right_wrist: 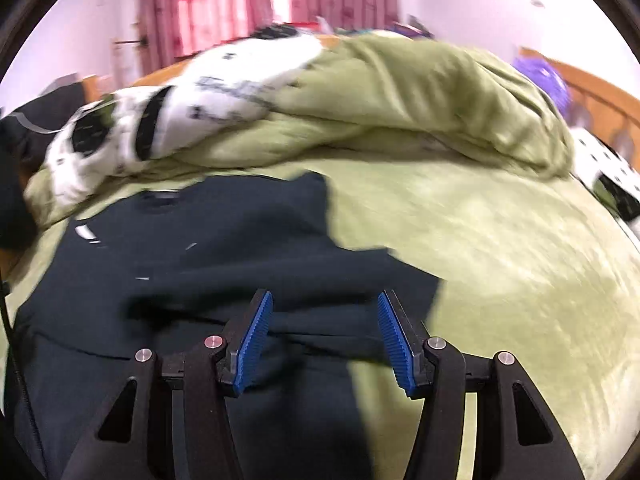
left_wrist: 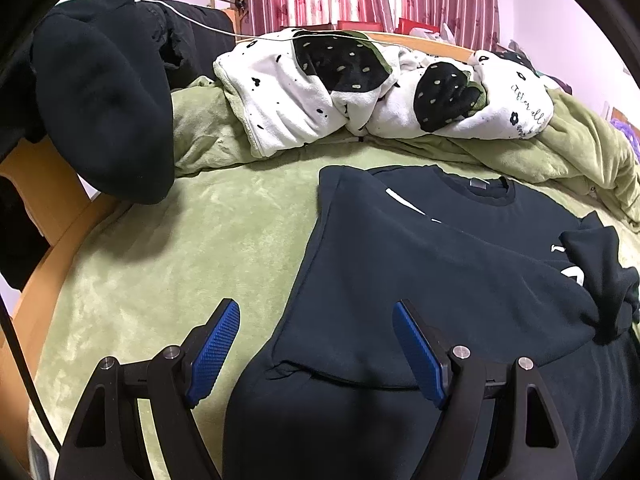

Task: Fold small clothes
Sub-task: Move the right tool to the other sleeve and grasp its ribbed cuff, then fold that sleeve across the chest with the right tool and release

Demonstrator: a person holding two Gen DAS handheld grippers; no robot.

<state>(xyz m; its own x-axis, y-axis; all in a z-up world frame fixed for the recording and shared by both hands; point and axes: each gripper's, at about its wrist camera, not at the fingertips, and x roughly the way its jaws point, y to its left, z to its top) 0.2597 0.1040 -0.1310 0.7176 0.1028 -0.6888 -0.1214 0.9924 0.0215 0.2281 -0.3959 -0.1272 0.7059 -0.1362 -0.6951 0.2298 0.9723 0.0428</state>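
The left claw tilts down toward the bed, its blue pads spread wide with nothing pinched; the left pad hangs over bare green blanket and the right pad over the dark cloth. The dark T-shirt lies flat on the bed ahead of and beneath this claw, collar at the far end, its left side folded inward in a straight edge, white print partly covered, and a bunched sleeve lying on it to the right of the claw. The right claw also slopes downward, its pads parted with a gap on either side and clamping nothing; the T-shirt stretches beneath and to the left of it, with its right edge running just past the right pad onto the blanket. Only the left wrist view shows a black garment draped over the wooden bed frame far left of the claw and, sharply, the white strawberry-print blanket beyond the shirt. The right wrist view is motion-blurred, and it alone shows the heaped green bedding ahead and a wooden headboard far right.
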